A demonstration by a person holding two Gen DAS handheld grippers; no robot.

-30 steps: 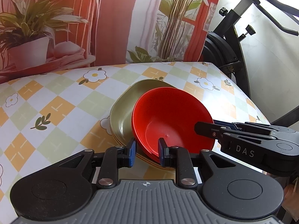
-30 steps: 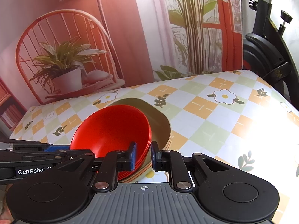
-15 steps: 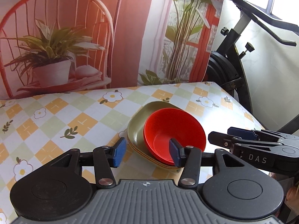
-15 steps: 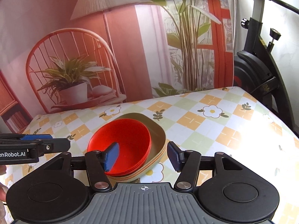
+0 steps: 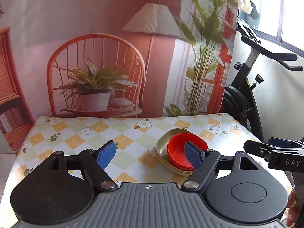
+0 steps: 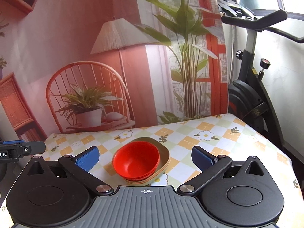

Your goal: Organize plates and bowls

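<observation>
A stack of red bowls [image 5: 177, 153] [image 6: 135, 161] sits nested in a stack of olive-green square plates [image 5: 161, 148] [image 6: 165, 153] on the checkered floral tablecloth. My left gripper [image 5: 150, 154] is open and empty, held back from the stack, with its right pad overlapping the bowls in view. My right gripper [image 6: 145, 158] is also open and empty, its blue pads standing wide on either side of the stack and well short of it. The right gripper [image 5: 273, 150] shows at the right edge of the left wrist view, and the left gripper [image 6: 20, 150] at the left edge of the right wrist view.
The table [image 5: 76, 138] [image 6: 228, 142] stands against a printed backdrop of a chair, plant and lamp [image 5: 117, 66]. An exercise bike [image 5: 245, 98] [image 6: 252, 95] stands beyond the table's right edge. A person's hand [image 5: 291, 209] shows at the lower right.
Both grippers have let go of the bowl rim, opened wide and pulled back and up from the stack. The bowls and plates stay where they were.
</observation>
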